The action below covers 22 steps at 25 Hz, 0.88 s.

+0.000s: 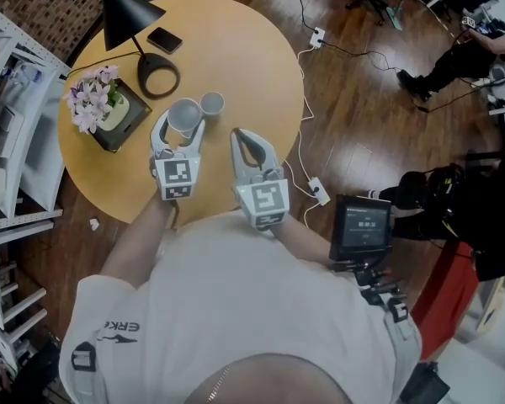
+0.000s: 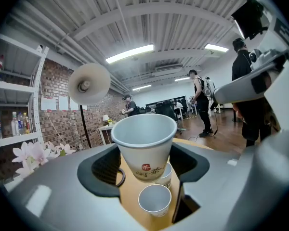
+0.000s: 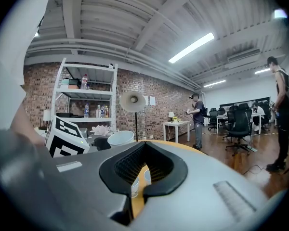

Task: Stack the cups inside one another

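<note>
My left gripper (image 1: pixel 178 131) clamps an empty white paper cup (image 2: pixel 144 143) above two more empty cups (image 2: pixel 154 199); my right gripper (image 1: pixel 246 140) is closed, holding nothing

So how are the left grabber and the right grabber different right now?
The left gripper has its jaws wide apart; the right gripper has its jaws shut together. The left gripper holds a paper cup; the right gripper holds nothing. The left gripper reaches slightly further over the table than the right gripper. Both are pale grey and carry a marker cube.
</note>
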Each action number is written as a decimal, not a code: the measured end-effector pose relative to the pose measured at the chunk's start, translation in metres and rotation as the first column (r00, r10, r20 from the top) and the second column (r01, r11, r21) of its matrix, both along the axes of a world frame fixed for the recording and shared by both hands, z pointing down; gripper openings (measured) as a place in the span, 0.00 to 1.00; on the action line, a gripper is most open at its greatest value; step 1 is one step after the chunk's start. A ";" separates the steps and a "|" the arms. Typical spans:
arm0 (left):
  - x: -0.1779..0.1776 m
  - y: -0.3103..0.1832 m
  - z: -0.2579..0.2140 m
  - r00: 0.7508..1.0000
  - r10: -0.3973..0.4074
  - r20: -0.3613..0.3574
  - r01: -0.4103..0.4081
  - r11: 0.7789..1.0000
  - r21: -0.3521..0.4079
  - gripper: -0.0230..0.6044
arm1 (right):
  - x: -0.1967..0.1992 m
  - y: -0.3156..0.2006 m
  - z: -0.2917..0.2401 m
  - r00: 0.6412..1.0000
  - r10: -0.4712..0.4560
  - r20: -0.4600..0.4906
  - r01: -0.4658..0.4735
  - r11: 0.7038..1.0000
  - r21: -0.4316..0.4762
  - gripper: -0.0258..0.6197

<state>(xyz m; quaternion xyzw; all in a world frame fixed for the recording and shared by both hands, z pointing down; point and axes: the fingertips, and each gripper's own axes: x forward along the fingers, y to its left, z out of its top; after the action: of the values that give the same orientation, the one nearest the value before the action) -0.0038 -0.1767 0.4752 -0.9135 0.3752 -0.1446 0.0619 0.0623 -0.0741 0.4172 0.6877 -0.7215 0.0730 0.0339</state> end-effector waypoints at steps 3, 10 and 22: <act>-0.001 -0.004 0.019 1.000 -0.010 0.027 0.011 0.999 -0.031 0.55 | 0.004 -0.003 0.008 1.000 -0.006 0.005 0.006 1.000 -0.018 0.06; -0.002 -0.012 0.057 0.996 -0.028 0.079 0.035 0.995 -0.095 0.55 | 0.011 -0.012 0.023 1.000 -0.011 0.015 0.012 0.998 -0.060 0.06; -0.002 -0.015 0.106 0.992 -0.013 0.124 0.035 0.984 -0.175 0.55 | 0.015 -0.033 0.048 0.999 -0.018 0.026 0.021 0.993 -0.119 0.06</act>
<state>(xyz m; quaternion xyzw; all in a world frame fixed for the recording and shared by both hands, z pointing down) -0.0057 -0.1918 0.5808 -0.9001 0.3676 -0.2338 0.0018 0.0769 -0.1072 0.4653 0.6764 -0.7229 0.1242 0.0666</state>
